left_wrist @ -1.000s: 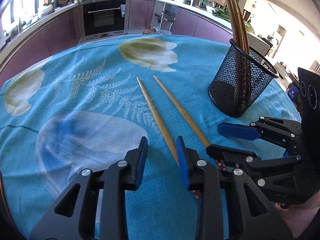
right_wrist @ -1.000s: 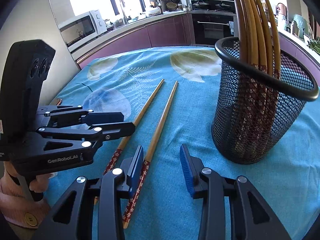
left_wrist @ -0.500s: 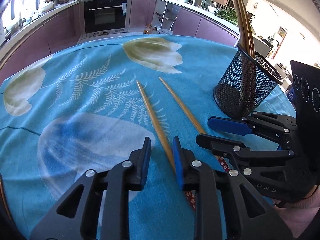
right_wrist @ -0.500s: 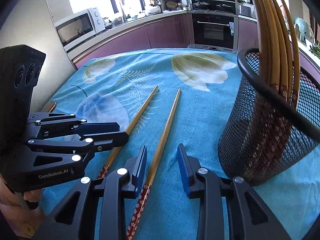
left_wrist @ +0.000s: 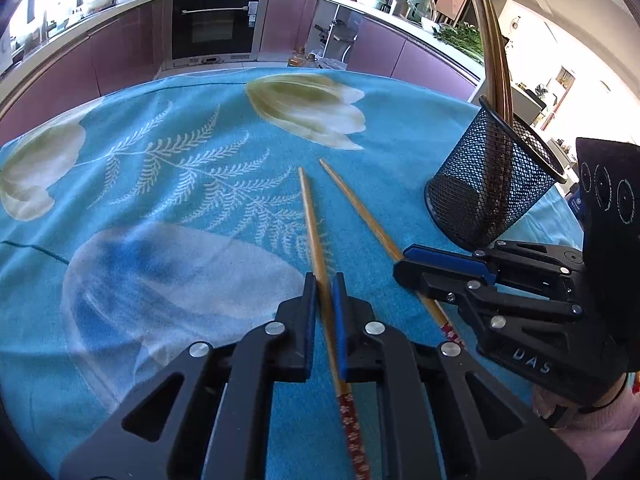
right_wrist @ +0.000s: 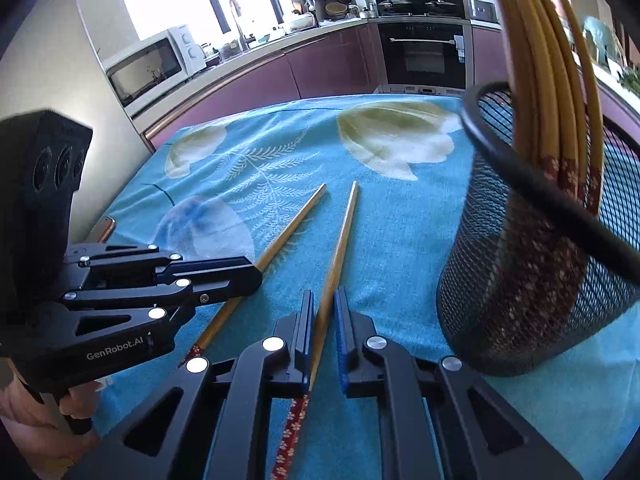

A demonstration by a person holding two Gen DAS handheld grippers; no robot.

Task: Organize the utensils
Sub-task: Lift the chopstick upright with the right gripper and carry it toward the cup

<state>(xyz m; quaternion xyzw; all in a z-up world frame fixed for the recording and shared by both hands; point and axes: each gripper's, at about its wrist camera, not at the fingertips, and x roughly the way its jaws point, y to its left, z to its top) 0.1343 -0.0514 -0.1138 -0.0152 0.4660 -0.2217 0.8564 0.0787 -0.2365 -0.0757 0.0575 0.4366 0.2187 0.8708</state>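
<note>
So both grippers are down on the table at once here, each one clamped on its own chopstick. The left gripper [left_wrist: 323, 280] has its blue pads pressed tight against the left chopstick [left_wrist: 310, 216], which runs straight up between the fingers with its plain wooden tip pointing away over the fern print and its red flower-patterned end sticking out back toward the camera. The right gripper [right_wrist: 322, 300] is doing the same thing to the right chopstick [right_wrist: 343, 236], jaws pinched in on the shaft just above where the red patterned part starts. Both sticks lie flat on the blue tablecloth [left_wrist: 180, 168], near each other but not touching, with the far tips closer together than the near ends. From the left wrist view the right gripper [left_wrist: 400, 268] comes in from the side, low over its stick, and from the right wrist view the left gripper [right_wrist: 252, 276] sits on the other stick the same way, with part of a hand [right_wrist: 24, 416] showing under it. The black mesh holder [right_wrist: 532, 280] stands upright on the cloth off to the right of both sticks, close to the right gripper but not touching it. It's already got a bunch of matching chopsticks [right_wrist: 548, 80] standing in it, patterned ends down, wooden tips leaning up past the rim. Behind the table there's a kitchen counter with a microwave [right_wrist: 148, 68] and a built-in oven [left_wrist: 214, 24].
</note>
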